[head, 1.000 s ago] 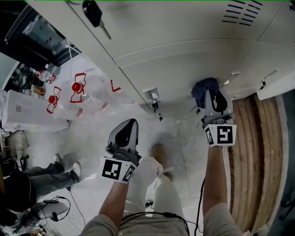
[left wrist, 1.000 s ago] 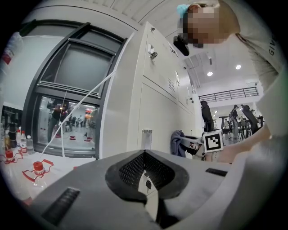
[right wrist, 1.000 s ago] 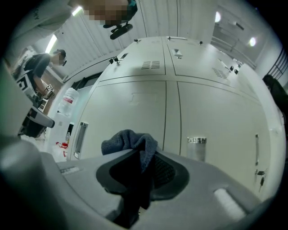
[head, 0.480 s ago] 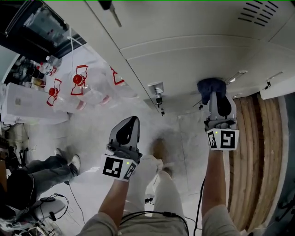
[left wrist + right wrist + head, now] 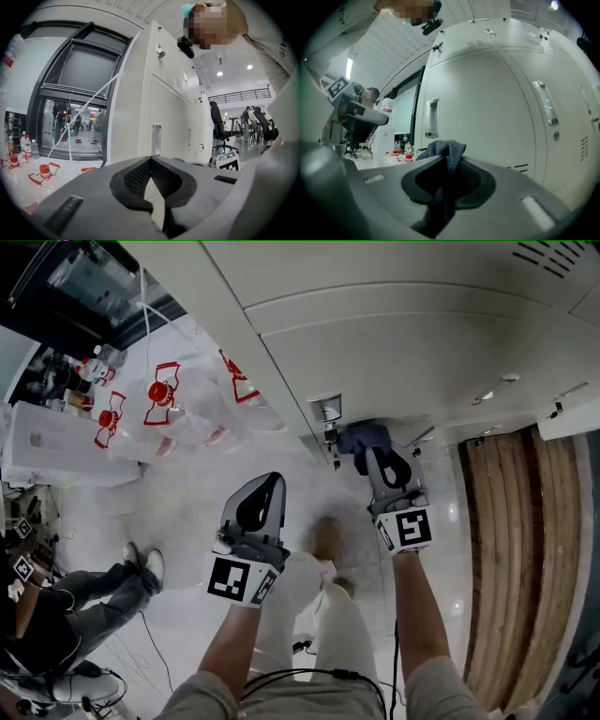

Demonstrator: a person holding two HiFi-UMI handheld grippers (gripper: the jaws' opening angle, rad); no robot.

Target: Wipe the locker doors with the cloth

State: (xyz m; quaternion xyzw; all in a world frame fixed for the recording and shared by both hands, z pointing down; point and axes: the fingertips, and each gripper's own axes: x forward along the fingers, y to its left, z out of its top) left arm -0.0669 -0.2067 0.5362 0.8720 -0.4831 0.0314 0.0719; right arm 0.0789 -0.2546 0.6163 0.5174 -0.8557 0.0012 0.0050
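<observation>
A dark blue cloth [image 5: 359,438] is pinched in my right gripper [image 5: 369,450], which is shut on it and holds it against the lower white locker door [image 5: 412,352], just right of a metal handle [image 5: 325,412]. In the right gripper view the cloth [image 5: 446,152] bunches up out of the shut jaws in front of the door [image 5: 487,103] and its handle [image 5: 432,117]. My left gripper [image 5: 272,480] hangs lower left, away from the lockers. It is shut with nothing in it, and the left gripper view shows its jaws closed, facing the locker row [image 5: 171,117].
Clear plastic bottles with red labels [image 5: 164,409] lie on the white floor at left. A person's legs and shoes [image 5: 112,582] are at lower left beside cables. A wood-plank strip [image 5: 511,549] runs at right. A key [image 5: 185,47] sticks out of an upper locker. Office chairs [image 5: 218,126] stand beyond.
My right gripper has slid the cloth leftward along the lower locker door, from by the right-hand handles to beside the left handle. The left gripper has stayed put.
</observation>
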